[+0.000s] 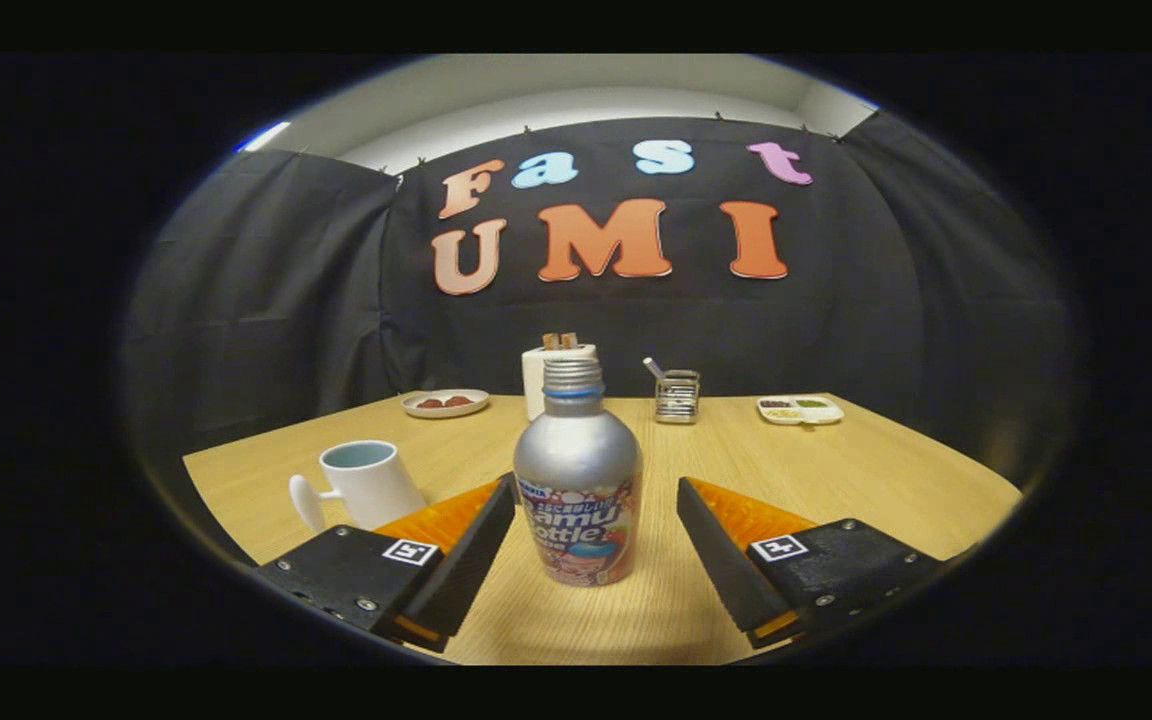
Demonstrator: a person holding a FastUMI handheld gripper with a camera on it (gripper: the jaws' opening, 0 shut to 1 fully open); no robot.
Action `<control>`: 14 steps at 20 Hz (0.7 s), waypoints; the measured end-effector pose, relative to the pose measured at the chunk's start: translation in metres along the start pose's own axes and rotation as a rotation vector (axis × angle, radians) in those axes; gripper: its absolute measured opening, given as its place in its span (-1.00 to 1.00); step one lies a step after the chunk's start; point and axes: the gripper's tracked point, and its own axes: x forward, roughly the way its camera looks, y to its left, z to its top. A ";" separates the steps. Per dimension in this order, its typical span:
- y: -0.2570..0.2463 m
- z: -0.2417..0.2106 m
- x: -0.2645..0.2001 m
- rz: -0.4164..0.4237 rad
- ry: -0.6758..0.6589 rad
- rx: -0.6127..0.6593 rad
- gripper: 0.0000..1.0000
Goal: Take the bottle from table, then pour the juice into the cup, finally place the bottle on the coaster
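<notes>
A silver metal bottle (577,470) with a threaded neck and a colourful label stands upright on the wooden table (876,470). It stands between the two fingers of my gripper (596,495), which is open; the left finger sits close beside the bottle and the right finger stands clearly apart from it. A white cup (364,483) with its handle toward me stands on the table just left of and beyond the left finger. I cannot make out a coaster.
Along the far edge of the table stand a plate (444,402) with brown pieces, a white toaster (548,372) behind the bottle, a wire holder (677,395) and a white divided dish (800,408). Black cloth walls the booth.
</notes>
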 end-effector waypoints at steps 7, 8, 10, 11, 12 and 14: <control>0.006 -0.028 0.015 0.010 0.072 0.064 0.83; 0.006 -0.029 0.016 0.007 0.081 0.062 0.72; 0.007 -0.028 0.017 -0.005 0.098 0.047 0.59; 0.009 -0.028 0.017 -0.004 0.109 0.042 0.57; 0.014 -0.027 0.016 0.009 0.121 0.036 0.55; 0.017 -0.023 0.016 0.010 0.132 0.011 0.52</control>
